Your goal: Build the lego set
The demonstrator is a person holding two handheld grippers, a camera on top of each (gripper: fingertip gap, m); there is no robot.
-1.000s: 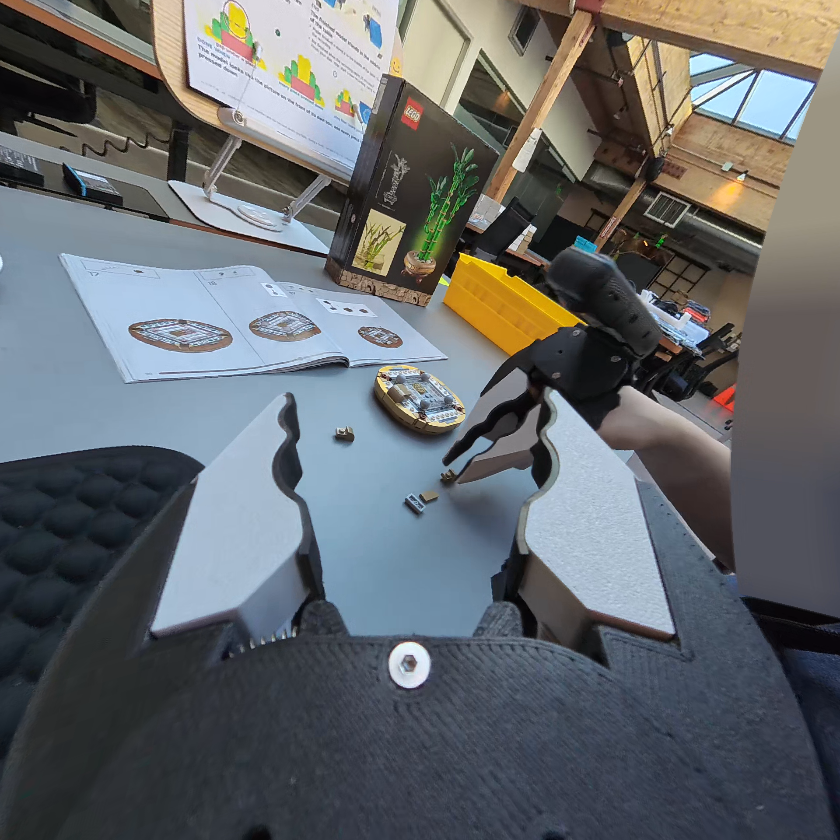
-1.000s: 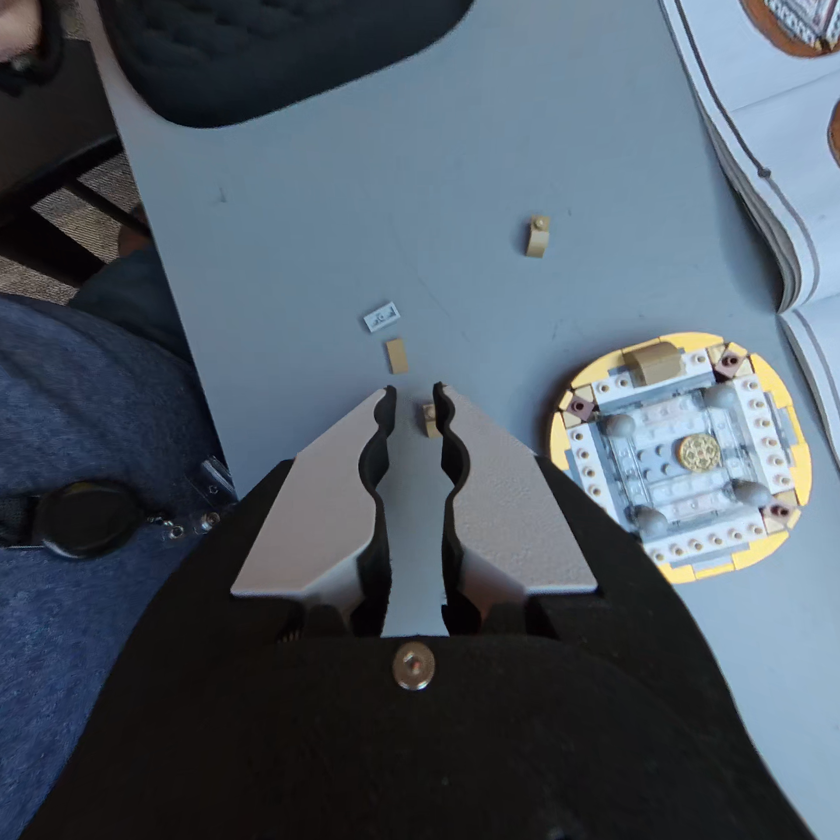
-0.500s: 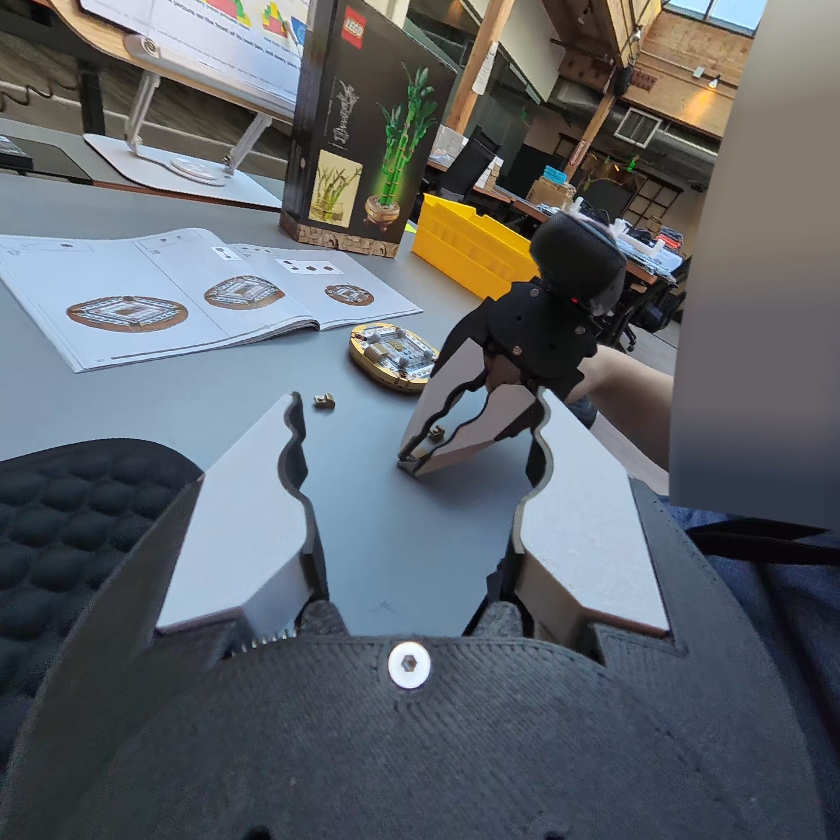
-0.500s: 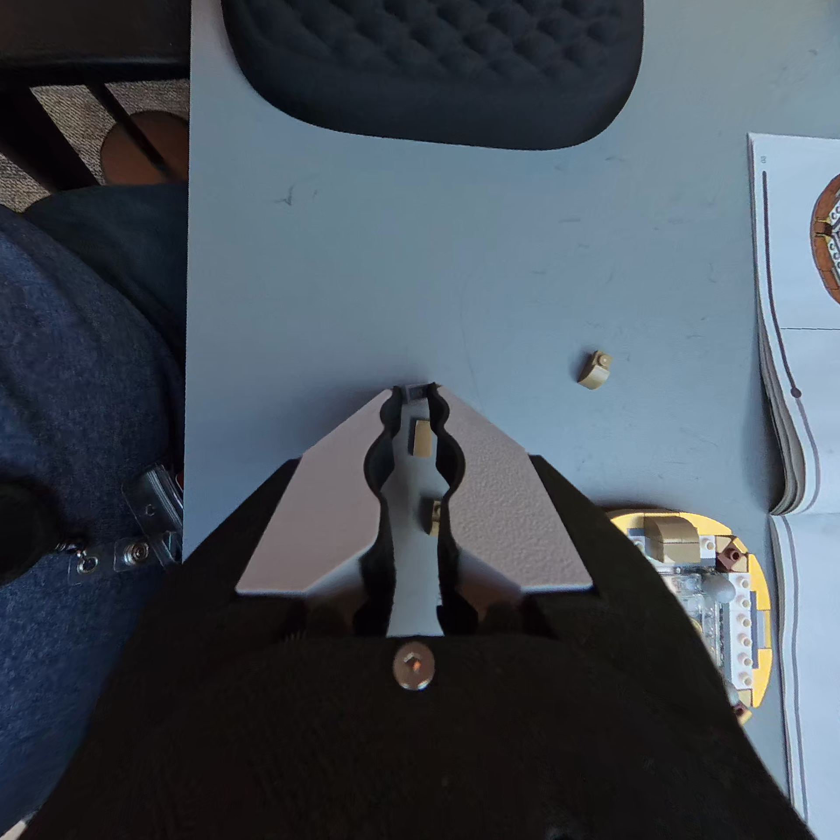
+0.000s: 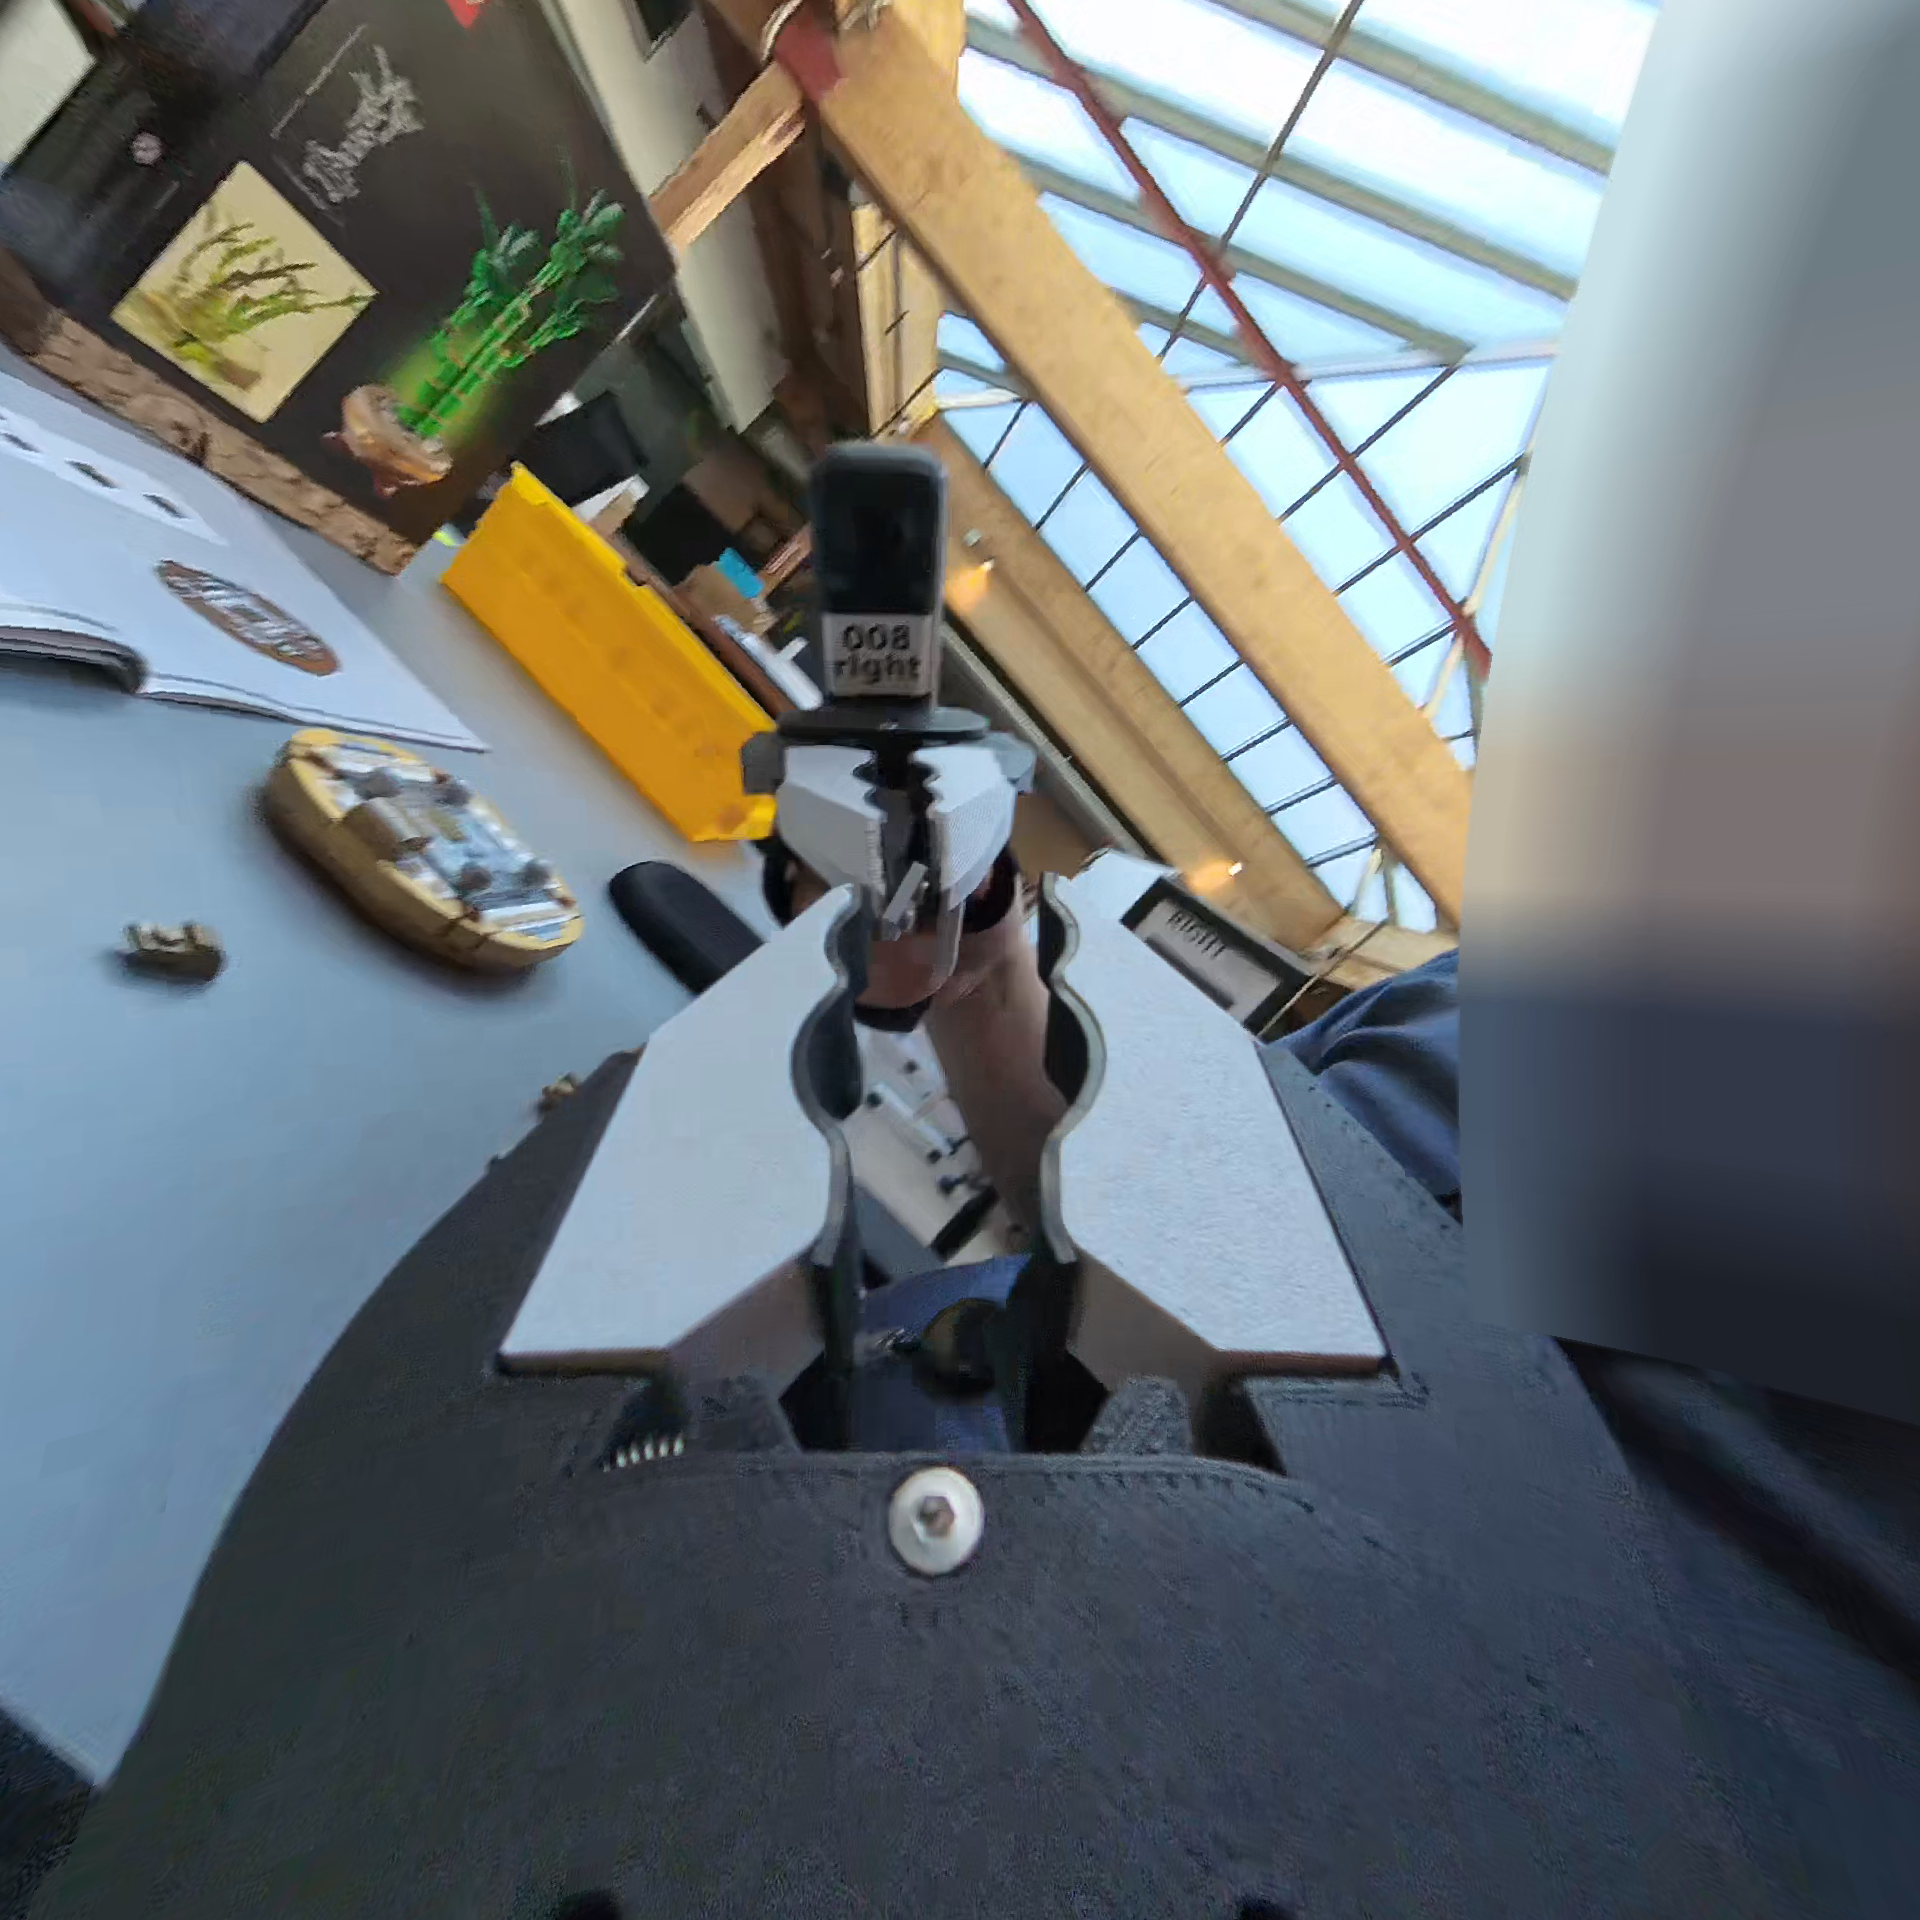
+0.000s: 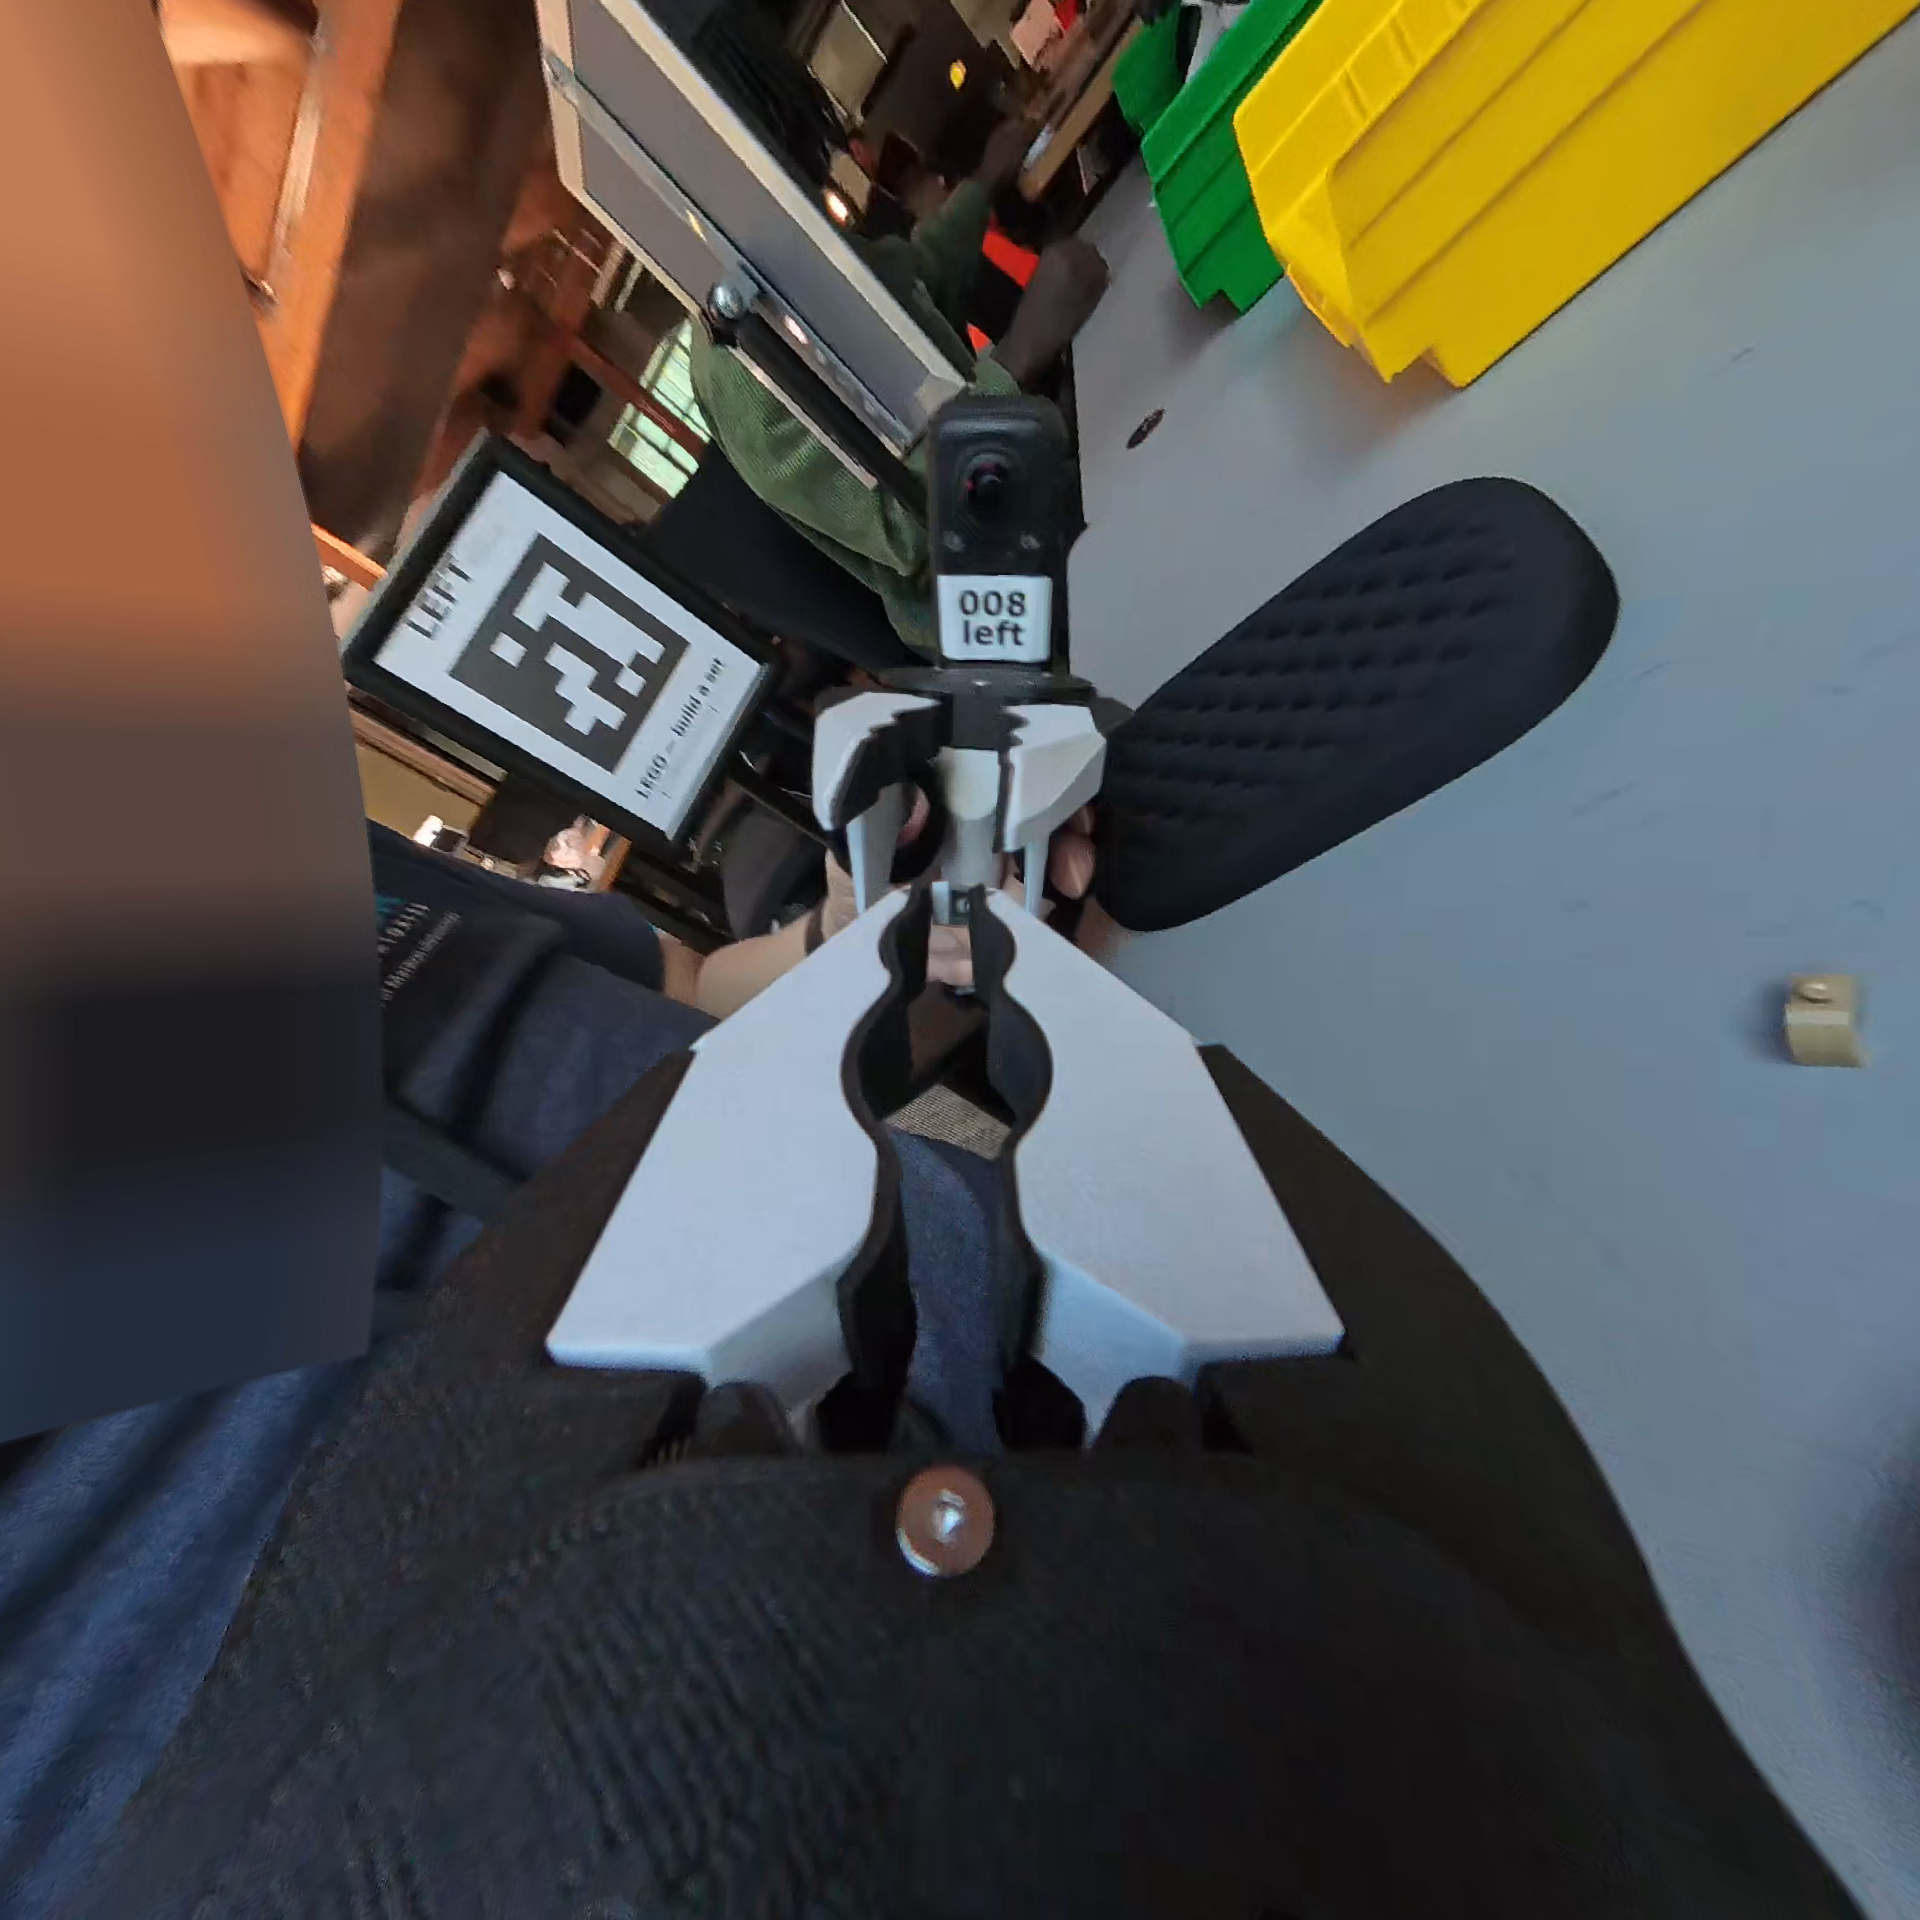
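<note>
From my left wrist camera, far left, a small tan brick (image 5: 171,948) lies on the grey table (image 5: 208,1195). Right of it sits the round tan-rimmed base build (image 5: 416,847), with the open instruction booklet (image 5: 187,613) and the black set box (image 5: 312,239) behind it. A yellow bin (image 5: 613,655) stands past the base.

My left gripper (image 5: 945,914) has its fingers apart, nothing between them. Facing it, lifted off the table, my right gripper (image 5: 904,894) is pinched together on a small grey plate (image 5: 902,899), held at its very tips. I think it is a flat tile, but it is blurred.

From the right wrist camera, the grey plate (image 6: 951,902) sits at my fingertips. A black quilted pad (image 6: 1351,707) lies on the table, and farther right the tan brick (image 6: 1820,1023).
</note>
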